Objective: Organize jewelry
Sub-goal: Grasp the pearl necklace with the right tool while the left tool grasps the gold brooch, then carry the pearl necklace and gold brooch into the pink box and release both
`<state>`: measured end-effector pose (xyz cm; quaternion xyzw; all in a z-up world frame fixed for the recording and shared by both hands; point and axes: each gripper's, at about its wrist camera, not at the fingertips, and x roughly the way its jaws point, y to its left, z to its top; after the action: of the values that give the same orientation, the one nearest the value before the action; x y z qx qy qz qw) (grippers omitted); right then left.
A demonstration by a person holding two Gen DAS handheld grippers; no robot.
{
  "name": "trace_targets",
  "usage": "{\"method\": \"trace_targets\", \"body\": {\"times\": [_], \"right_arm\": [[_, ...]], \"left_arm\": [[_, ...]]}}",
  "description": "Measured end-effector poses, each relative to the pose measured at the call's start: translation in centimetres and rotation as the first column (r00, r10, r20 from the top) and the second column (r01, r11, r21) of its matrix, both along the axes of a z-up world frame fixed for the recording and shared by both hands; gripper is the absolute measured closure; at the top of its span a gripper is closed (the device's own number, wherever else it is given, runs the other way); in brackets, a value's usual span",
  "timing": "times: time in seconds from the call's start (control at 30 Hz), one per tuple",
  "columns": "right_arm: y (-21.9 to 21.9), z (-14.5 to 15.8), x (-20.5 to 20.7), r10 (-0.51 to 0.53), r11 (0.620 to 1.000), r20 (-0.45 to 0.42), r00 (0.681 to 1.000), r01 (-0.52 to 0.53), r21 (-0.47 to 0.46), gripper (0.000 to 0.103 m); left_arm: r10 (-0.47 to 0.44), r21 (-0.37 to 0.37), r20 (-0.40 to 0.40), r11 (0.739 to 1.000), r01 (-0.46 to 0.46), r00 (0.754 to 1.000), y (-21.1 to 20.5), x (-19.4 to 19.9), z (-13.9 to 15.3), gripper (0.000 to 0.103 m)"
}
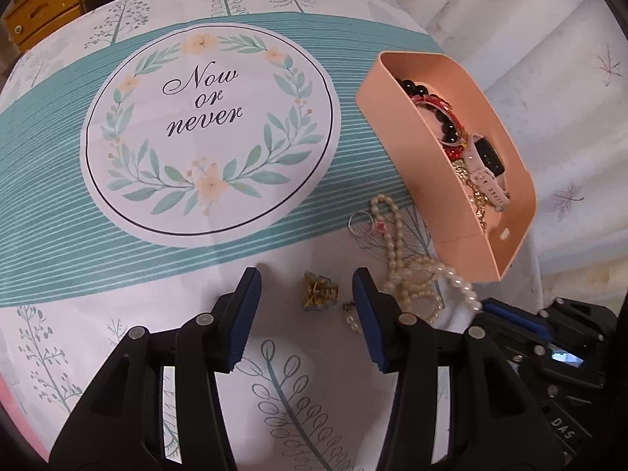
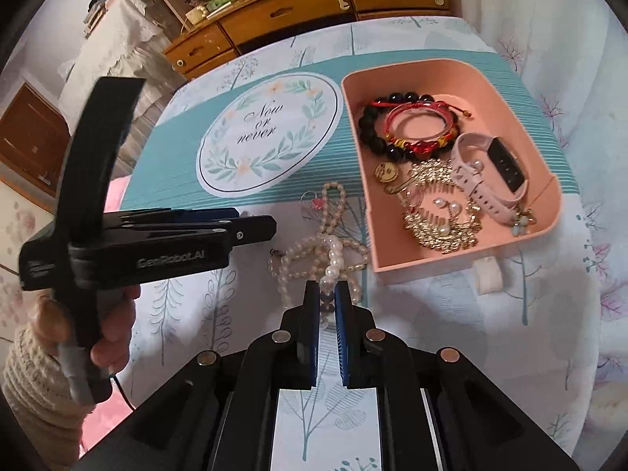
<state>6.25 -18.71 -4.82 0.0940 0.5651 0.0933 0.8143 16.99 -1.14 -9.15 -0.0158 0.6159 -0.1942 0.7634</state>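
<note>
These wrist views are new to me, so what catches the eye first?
The pink tray at the right, holding a black bead bracelet, a pale watch and gold pieces. Then the pearl necklace lying on the tablecloth beside it, one strand pinched in the right hand-held gripper, and the "Now or never" wreath print.

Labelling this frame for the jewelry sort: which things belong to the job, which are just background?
Part of the job:
- pearl necklace, pinched in the right gripper
- pink tray with bracelets and a watch
- gold clip under the open left gripper
- small ring

Just lying about:
- printed tablecloth
- wooden drawers
</note>
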Motion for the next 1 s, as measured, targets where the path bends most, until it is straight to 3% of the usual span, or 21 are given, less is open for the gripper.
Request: {"method": "trace_targets", "body": {"times": [0.33,0.47,0.63,1.0], "right_arm": [[-1.7,0.4,-0.5,-0.009,0.999,0.005,1.000,0.009,0.050,0.095],[-2.1,0.9,-0.7,-0.007,0.998,0.022,1.000,0.006,0.070,0.095],[-2.7,2.8,-1.5,0.002,0.994,0.079,0.997,-0.011,0.107,0.095],[-7.5,10.2,-1.8,-0.061,0.990,0.287,0.956,0.021,0.141,0.095]], "left_arm": [[-0.007,0.100,0.001,0.995,0.007,1.000,-1.4,0.0,-0.2,0.087],[-0.006,0.120,0.011,0.993,0.004,1.000,-2.4,-0.1,0.0,0.088],[0.003,0.129,0.073,0.992,-0.013,0.997,-3.1,-0.5,2.2,0.088],[-0.031,0.080,0.242,0.997,0.012,0.970,-6.6,-1.3,10.1,0.088]]}}
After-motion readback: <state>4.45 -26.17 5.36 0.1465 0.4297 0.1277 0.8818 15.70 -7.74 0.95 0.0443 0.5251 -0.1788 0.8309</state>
